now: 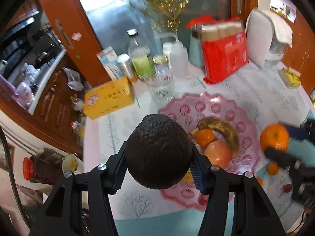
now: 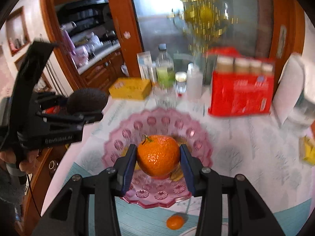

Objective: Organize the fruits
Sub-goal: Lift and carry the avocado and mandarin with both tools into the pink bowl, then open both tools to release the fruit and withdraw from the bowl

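My left gripper (image 1: 158, 167) is shut on a dark bumpy avocado (image 1: 157, 153), held above the near left rim of the pink glass fruit plate (image 1: 198, 106). In the plate lie a brown banana (image 1: 222, 129), a small orange (image 1: 204, 137) and an apple (image 1: 217, 153). My right gripper (image 2: 158, 161) is shut on an orange with a stem (image 2: 157, 155), held above the plate (image 2: 157, 122). The left gripper with the avocado (image 2: 86, 100) shows at the left of the right wrist view. The held orange (image 1: 274, 139) shows at the right of the left wrist view.
A small orange (image 2: 174, 222) lies on the tablecloth in front of the plate. At the back stand a yellow box (image 1: 108, 98), bottles and jars (image 1: 143, 61), a red pack (image 1: 224, 57) and a white appliance (image 1: 261, 37). The table's left edge drops to wooden cabinets.
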A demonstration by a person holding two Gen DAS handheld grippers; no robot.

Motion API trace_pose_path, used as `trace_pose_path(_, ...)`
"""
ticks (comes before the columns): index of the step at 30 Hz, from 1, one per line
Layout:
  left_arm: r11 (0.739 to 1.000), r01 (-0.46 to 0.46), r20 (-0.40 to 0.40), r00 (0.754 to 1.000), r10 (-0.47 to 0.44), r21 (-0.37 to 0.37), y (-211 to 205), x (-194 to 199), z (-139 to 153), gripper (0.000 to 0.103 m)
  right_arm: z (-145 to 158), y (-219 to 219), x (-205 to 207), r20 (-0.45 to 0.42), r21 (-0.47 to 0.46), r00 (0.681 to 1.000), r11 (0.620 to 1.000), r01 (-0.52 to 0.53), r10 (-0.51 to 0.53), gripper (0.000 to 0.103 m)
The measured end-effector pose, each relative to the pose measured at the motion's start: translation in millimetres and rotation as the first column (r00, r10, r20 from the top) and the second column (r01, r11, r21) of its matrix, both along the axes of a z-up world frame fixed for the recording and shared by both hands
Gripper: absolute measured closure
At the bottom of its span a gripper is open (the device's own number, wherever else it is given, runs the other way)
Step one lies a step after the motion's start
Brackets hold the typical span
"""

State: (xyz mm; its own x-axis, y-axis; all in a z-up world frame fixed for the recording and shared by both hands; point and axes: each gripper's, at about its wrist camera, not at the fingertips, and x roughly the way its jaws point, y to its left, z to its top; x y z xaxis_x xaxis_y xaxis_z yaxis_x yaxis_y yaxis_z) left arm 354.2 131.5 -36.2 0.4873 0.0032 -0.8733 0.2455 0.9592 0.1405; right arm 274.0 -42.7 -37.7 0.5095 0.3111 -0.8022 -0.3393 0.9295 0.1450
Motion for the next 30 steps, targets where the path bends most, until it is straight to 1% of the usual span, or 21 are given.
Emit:
trace_pose_path(4, 1.000, 0.030, -0.078, 0.997, -0.030, -0.004, -4.0, 25.1, -51.2, 0.048, -50.1, 11.8, 3.3, -0.108, -0.006, 0.994, 1.000, -0.017, 0.016, 0.059)
trace_pose_path(6, 0.999, 0.039, -0.099, 0.994, -0.040, -0.013, -5.6, 32.6, -68.1, 0.048, -67.1, 16.8, 0.3, -0.140, -0.009, 0.990, 0.999, -0.033, 0.031, 0.059)
trace_pose_path(9, 0.999, 0.038, -0.134, 0.990, -0.043, -0.036, -6.1, 45.3, -91.6, 0.048, -83.2, 21.7, -4.0, -0.167, -0.020, 0.985, 0.999, -0.047, 0.043, 0.059)
trace_pose_path(13, 0.997, 0.024, -0.174, 0.984, -0.037, -0.074, -7.7, 58.6, -114.4, 0.048, -99.0, 24.7, -3.0, -0.198, -0.019, 0.980, 0.999, -0.034, 0.030, 0.058)
trace_pose_path(18, 0.995, 0.030, -0.200, 0.979, -0.048, -0.093, -12.5, 63.7, -131.1, 0.047, -109.0, 27.0, 3.3, -0.228, -0.028, 0.974, 0.999, -0.024, 0.017, 0.058)
trace_pose_path(20, 0.995, 0.031, -0.216, 0.975, -0.051, -0.093, -13.7, 63.8, -136.8, 0.047, -112.6, 27.1, 4.1, -0.250, -0.021, 0.968, 0.999, -0.027, 0.021, 0.057)
trace_pose_path(22, 0.995, 0.027, -0.218, 0.975, -0.047, -0.094, -13.7, 63.4, -139.4, 0.046, -113.0, 25.6, 5.2, -0.251, -0.002, 0.968, 1.000, -0.025, 0.024, 0.057)
trace_pose_path(23, 0.995, 0.028, -0.206, 0.978, -0.047, -0.094, -13.5, 62.9, -138.0, 0.044, -112.1, 24.8, 5.3, -0.248, 0.002, 0.968, 1.000, -0.024, 0.024, 0.055)
trace_pose_path(24, 0.995, 0.027, -0.197, 0.979, -0.045, -0.095, -13.2, 62.9, -135.7, 0.042, -110.0, 23.7, 4.6, -0.236, 0.001, 0.972, 1.000, -0.020, 0.019, 0.051)
trace_pose_path(25, 0.995, 0.026, -0.186, 0.982, -0.043, -0.095, -12.6, 62.4, -132.2, 0.037, -108.7, 22.5, 5.4, -0.223, -0.002, 0.975, 1.000, -0.016, 0.015, 0.047)
trace_pose_path(26, 0.995, 0.023, -0.175, 0.984, -0.039, -0.094, -12.0, 61.6, -128.5, 0.032, -107.3, 21.7, 5.3, -0.212, -0.005, 0.977, 1.000, -0.014, 0.013, 0.046)
trace_pose_path(30, 0.995, 0.019, -0.156, 0.987, -0.034, -0.094, -8.9, 57.2, -117.1, 0.030, -99.8, 17.2, 4.9, -0.200, 0.007, 0.980, 1.000, -0.005, 0.006, 0.045)
